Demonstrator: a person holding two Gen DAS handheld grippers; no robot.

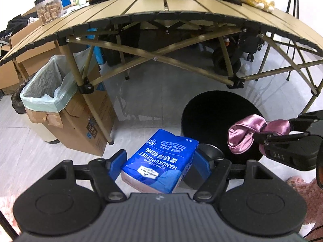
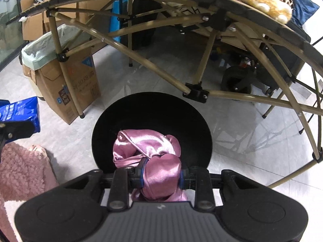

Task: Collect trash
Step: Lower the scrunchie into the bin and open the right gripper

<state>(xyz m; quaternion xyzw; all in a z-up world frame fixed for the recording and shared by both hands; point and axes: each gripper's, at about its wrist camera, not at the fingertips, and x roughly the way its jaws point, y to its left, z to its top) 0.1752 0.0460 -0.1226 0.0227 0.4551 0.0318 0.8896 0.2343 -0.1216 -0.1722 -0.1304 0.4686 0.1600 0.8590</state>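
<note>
My left gripper [image 1: 159,161] is shut on a blue handkerchief pack [image 1: 161,160], its blue pads pressing both sides, held above the grey tiled floor. The same blue handkerchief pack [image 2: 20,111] shows at the left edge of the right wrist view. My right gripper [image 2: 161,174] is shut on a crumpled pink satin cloth [image 2: 149,151], which hangs over the mouth of a round black bin [image 2: 151,113]. From the left wrist view, the pink satin cloth [image 1: 248,133] and right gripper [image 1: 260,137] sit over the black bin [image 1: 218,119], to the right of the pack.
A cardboard box lined with a pale green bag [image 1: 48,88] stands left, against a leg of the tan folding table [image 1: 161,18]. Table struts [image 2: 193,90] cross just behind the black bin. A pink fluffy rug [image 2: 22,171] lies at the lower left.
</note>
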